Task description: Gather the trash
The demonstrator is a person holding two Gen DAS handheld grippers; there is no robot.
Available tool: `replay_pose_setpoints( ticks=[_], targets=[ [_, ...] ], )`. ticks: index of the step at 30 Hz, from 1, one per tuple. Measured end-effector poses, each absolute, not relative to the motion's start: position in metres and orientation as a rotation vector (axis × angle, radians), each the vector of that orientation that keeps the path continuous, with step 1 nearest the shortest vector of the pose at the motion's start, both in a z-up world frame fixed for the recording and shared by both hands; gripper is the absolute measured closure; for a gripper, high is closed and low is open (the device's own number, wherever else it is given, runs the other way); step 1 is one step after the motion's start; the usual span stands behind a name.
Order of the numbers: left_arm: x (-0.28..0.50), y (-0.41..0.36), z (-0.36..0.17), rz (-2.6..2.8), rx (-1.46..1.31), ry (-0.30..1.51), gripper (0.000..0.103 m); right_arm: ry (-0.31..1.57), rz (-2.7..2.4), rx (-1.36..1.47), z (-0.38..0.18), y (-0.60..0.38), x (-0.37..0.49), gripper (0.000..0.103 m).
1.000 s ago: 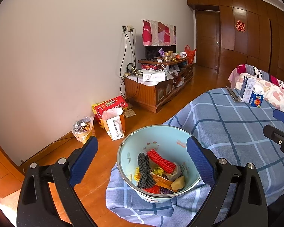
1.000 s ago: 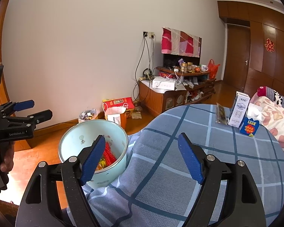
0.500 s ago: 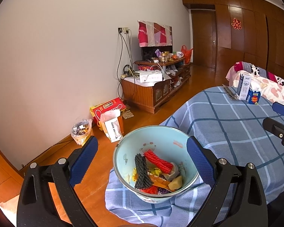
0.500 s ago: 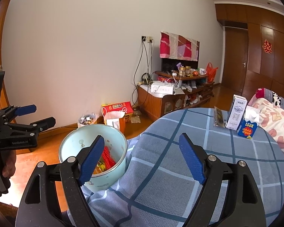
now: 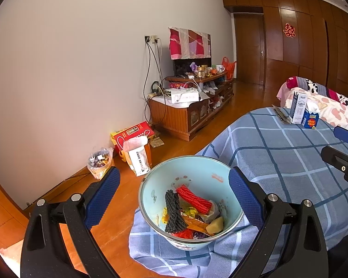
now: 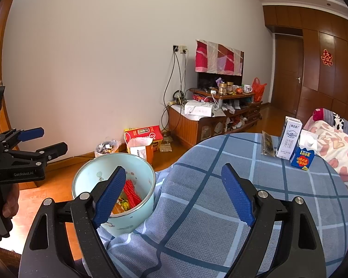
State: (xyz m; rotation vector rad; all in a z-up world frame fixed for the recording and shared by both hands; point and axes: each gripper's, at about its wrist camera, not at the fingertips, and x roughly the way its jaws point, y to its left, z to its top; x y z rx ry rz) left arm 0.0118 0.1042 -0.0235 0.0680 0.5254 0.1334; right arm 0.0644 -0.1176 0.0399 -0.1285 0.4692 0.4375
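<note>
A light blue bucket (image 5: 222,171) stands on the near corner of a bed with a blue checked sheet (image 5: 290,153); it also shows in the right wrist view (image 6: 136,220). It holds a red roll (image 5: 193,195), a black roll (image 5: 174,210) and wrappers. My left gripper (image 5: 174,197) is open and empty, hovering just in front of the bucket. My right gripper (image 6: 171,197) is open and empty above the sheet, right of the bucket. A white milk carton (image 6: 288,139), a blue carton (image 6: 302,157) and a dark packet (image 6: 266,144) stand at the bed's far end.
A wooden TV cabinet (image 5: 185,115) with clutter stands against the wall. A red box (image 5: 132,134), a white bag (image 5: 138,155) and a small bag of trash (image 5: 99,162) sit on the wooden floor. Pillows (image 6: 336,143) lie at the right.
Both grippers have drawn back slightly and risen a little; the bucket sits a bit lower in the left wrist view. Both stay open and empty.
</note>
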Motion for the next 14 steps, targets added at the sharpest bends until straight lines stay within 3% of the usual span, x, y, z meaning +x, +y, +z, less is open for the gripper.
replay_pose_setpoints(
  ticks=[14],
  targets=[
    [0.012,0.103,-0.026,0.118,0.060,0.534,0.010,0.478,0.378,-0.117,0.033,-0.143,0.074,0.016]
  ],
)
